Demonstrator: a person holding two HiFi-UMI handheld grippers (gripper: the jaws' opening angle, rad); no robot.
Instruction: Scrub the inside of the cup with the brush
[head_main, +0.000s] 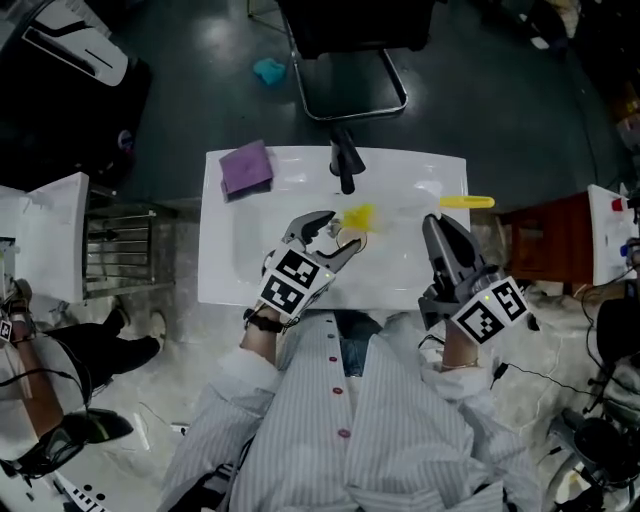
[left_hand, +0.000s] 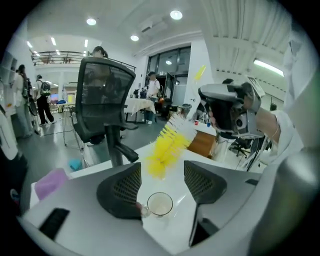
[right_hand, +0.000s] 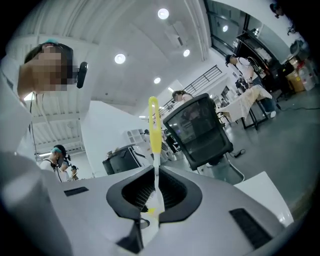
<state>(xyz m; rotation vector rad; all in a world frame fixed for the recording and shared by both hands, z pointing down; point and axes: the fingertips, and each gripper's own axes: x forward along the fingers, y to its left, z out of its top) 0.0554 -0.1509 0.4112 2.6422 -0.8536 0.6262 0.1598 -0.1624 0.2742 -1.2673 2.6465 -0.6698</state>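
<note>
A small clear glass cup (left_hand: 160, 204) with a side handle shows low between the jaws of my left gripper (left_hand: 162, 177). Its handle is against the left-hand jaw and a gap stays on the other side, so the jaws stand open. My right gripper (right_hand: 154, 192) is shut on the thin white-and-yellow handle of the brush (right_hand: 153, 130). The brush's yellow bristle head (left_hand: 167, 145) hangs just beyond the left jaws, above the cup. From the head view, the left gripper (head_main: 338, 230) sits beside the bristles (head_main: 358, 216) over the white table (head_main: 230, 270), with the right gripper (head_main: 436, 228) to its right.
A purple cloth (head_main: 246, 167) lies at the table's far left corner. A black office chair (head_main: 345, 50) stands behind the table, and a dark stub (head_main: 345, 165) reaches over the back edge. A red-brown cabinet (head_main: 545, 240) is on the right. People stand far off in the room.
</note>
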